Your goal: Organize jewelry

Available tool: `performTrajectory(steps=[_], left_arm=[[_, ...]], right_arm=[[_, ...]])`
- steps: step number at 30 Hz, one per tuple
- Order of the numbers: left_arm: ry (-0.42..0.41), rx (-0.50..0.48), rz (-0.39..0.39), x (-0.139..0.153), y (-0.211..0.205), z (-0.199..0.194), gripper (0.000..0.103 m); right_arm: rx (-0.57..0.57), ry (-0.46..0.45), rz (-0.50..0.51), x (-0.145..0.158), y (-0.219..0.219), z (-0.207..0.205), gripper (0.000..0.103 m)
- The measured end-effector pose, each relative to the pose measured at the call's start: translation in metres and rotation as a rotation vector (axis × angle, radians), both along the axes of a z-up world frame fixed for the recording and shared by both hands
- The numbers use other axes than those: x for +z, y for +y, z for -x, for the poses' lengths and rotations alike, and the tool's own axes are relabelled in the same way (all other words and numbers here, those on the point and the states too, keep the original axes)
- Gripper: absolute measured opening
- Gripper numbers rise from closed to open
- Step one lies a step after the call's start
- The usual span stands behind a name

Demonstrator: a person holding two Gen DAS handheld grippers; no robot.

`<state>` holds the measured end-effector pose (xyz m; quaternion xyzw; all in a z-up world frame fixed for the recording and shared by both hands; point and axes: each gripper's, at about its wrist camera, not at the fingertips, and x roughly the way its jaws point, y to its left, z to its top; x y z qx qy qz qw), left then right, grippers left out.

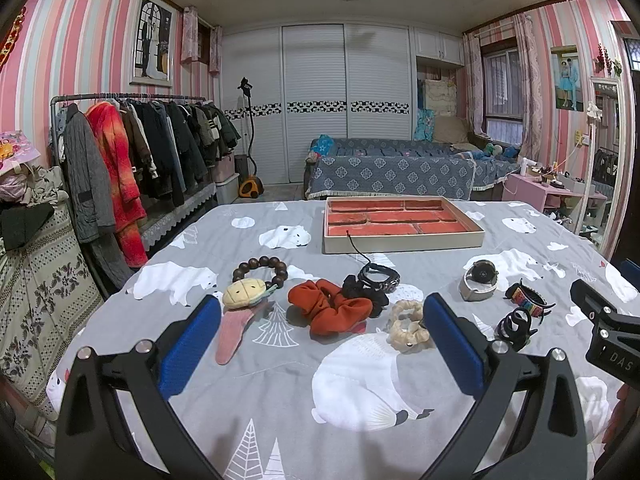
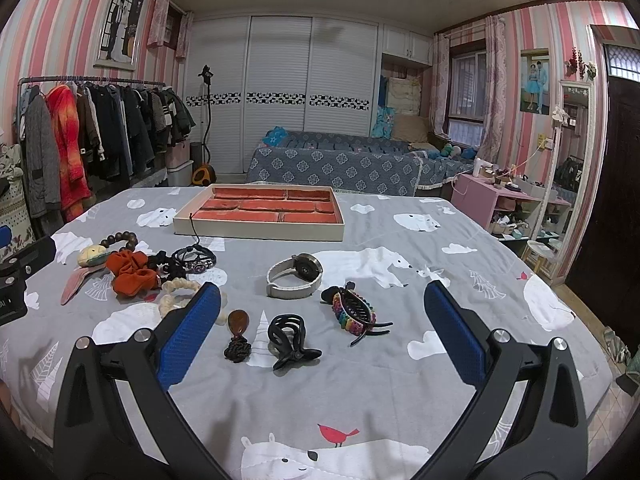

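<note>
A beige tray (image 1: 404, 240) with red compartments stands at the far side of the bed; it also shows in the right wrist view (image 2: 256, 234). In front of my open, empty left gripper (image 1: 322, 316) lie a wooden bead bracelet (image 1: 262, 266), an orange scrunchie (image 1: 328, 306), a cream scrunchie (image 1: 408, 326) and a black cord bracelet (image 1: 378, 276). In front of my open, empty right gripper (image 2: 322, 302) lie a watch (image 2: 294, 276), a black claw clip (image 2: 290, 338), a rainbow claw clip (image 2: 354, 314) and a brown pendant (image 2: 238, 334).
The items lie on a grey polar-bear bedspread (image 1: 280, 392). A clothes rack (image 1: 132, 148) stands to the left. A blue-covered sofa (image 1: 400, 168) is behind the bed. A pink shelf (image 2: 500, 204) and a mirror (image 2: 568, 168) stand to the right.
</note>
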<state>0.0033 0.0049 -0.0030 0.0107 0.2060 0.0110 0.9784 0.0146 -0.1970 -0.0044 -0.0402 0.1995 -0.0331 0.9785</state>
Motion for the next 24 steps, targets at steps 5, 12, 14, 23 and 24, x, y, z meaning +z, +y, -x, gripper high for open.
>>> performTrajectory(steps=[5,12,14,23,24], left_arm=[[0.001,0.000,0.000,-0.001,0.001,0.000,0.099],[0.015,0.003,-0.001,-0.007,0.004,-0.001,0.099],[0.022,0.001,-0.002,-0.008,0.004,-0.002,0.099],[0.050,0.000,-0.002,-0.015,0.004,-0.012,0.099],[0.057,0.000,0.000,-0.017,0.005,-0.014,0.099]], right_arm=[[0.000,0.001,0.000,-0.002,-0.001,0.000,0.099],[-0.003,0.010,-0.003,-0.010,-0.003,-0.001,0.099],[-0.003,0.014,-0.003,-0.013,-0.002,-0.003,0.099],[-0.006,0.032,-0.007,-0.020,-0.003,-0.013,0.099],[-0.009,0.031,-0.004,-0.020,-0.003,-0.014,0.099]])
